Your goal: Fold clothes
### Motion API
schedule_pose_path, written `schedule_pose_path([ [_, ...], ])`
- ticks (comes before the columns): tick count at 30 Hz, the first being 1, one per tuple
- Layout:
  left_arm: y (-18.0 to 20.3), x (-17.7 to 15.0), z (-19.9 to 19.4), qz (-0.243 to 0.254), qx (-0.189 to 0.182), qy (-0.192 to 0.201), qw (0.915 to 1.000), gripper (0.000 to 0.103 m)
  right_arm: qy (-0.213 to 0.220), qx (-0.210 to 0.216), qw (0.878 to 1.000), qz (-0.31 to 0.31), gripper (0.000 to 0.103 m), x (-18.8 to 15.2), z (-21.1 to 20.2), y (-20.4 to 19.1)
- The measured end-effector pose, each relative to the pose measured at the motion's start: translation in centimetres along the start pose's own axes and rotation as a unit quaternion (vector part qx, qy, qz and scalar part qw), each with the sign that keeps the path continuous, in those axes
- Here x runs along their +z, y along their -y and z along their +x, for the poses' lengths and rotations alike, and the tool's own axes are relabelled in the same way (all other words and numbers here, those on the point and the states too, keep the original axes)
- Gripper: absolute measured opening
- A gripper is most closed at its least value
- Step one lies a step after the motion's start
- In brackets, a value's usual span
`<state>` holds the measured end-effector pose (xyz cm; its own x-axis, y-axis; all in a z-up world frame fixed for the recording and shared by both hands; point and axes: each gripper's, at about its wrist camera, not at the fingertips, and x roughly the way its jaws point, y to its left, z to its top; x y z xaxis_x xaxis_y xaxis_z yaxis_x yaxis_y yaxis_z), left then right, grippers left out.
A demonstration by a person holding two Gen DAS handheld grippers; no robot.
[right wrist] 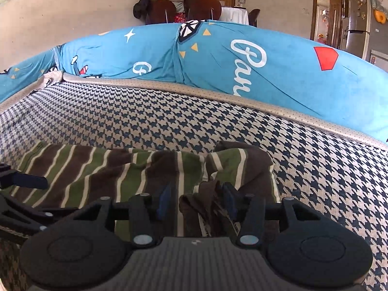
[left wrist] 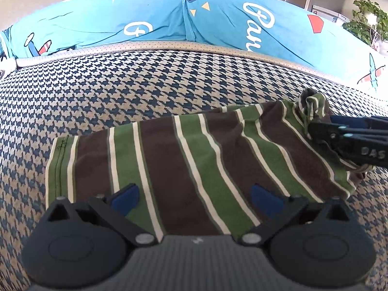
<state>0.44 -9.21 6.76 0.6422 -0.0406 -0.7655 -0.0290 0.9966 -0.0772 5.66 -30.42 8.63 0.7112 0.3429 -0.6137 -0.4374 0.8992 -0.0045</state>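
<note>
A garment [left wrist: 194,160] striped in green, brown and cream lies flat on the houndstooth sofa seat [left wrist: 145,84]. My left gripper [left wrist: 196,198] hovers over its near edge. It is open, its blue pads [left wrist: 128,197] wide apart with nothing between them. At the right, my right gripper [left wrist: 315,131] pinches the garment's bunched end. In the right wrist view the right gripper [right wrist: 196,201] is narrowed around a wad of the garment [right wrist: 206,208], with cloth labels showing. The rest of the garment [right wrist: 97,169] spreads to the left, where a left gripper finger [right wrist: 29,181] shows.
A blue printed cover [left wrist: 218,19] drapes the sofa back behind a beige piped edge [left wrist: 169,46]. A potted plant [left wrist: 368,19] stands at the far right. Chairs with piled clothes [right wrist: 174,0], a doorway and a fridge [right wrist: 356,31] lie beyond the sofa.
</note>
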Motion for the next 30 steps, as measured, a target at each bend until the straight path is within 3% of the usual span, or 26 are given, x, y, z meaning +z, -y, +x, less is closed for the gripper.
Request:
schedule_pose_path([
  [4,-0.1,-0.1,-0.2,0.002,0.005,0.008,1.0,0.103,0.023,-0.026,0.999,0.023,0.047,0.2,-2.5,0.6],
  [9,-0.3,0.0,-0.1,-0.004,0.008,0.011,0.9999,0.103,0.045,-0.111,0.99,0.074,0.048,-0.1,-3.8,2.9],
  [14,-0.3,-0.1,0.0,-0.005,0.007,0.01,0.9999,0.103,-0.01,-0.173,0.982,0.071,0.05,-1.0,-1.9,4.0],
  [22,-0.6,-0.1,-0.1,-0.012,0.006,0.011,0.9998,0.103,-0.024,-0.132,0.991,0.007,0.05,-2.9,-1.0,1.0],
  [30,-1.1,-0.3,0.1,-0.017,0.009,0.007,0.9998,0.103,-0.024,-0.138,0.989,-0.047,0.049,-4.0,1.0,-1.3],
])
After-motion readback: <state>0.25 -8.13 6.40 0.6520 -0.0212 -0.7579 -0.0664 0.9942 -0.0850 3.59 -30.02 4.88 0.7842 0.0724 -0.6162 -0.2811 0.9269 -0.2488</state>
